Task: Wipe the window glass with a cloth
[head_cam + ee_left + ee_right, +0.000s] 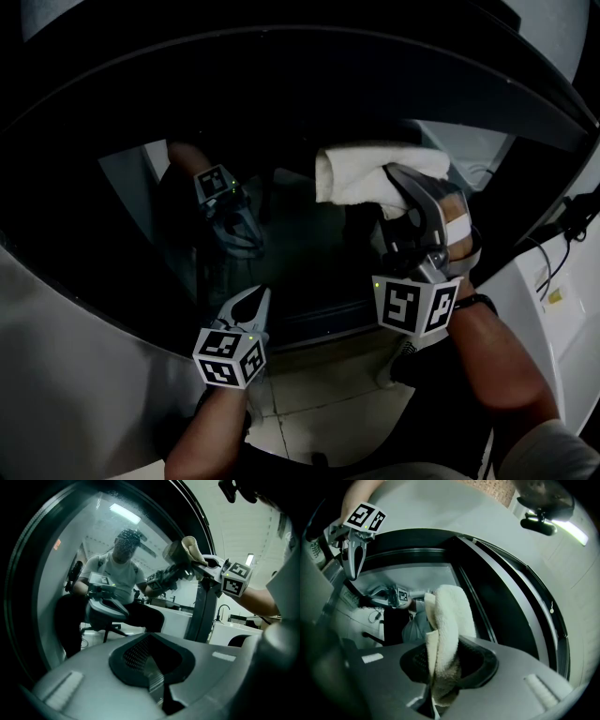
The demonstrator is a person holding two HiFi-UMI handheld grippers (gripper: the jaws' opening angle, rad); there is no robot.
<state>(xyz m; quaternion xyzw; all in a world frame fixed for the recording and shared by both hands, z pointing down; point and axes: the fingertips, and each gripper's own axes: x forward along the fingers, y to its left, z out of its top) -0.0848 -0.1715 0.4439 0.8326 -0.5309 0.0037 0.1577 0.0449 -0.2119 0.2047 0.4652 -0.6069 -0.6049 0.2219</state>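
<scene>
White terry cloth (370,173), folded, clamped in right gripper (405,187), held high on dark tinted window glass (281,225), seemingly touching it. Left gripper (251,302) lower, by the pane's bottom edge, jaws together, holding nothing. Black-and-white marker cube (230,356) on its rear.

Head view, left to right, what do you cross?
left gripper → cloth → black cable. The right gripper is left out because it overlaps the cloth it grips.
</scene>
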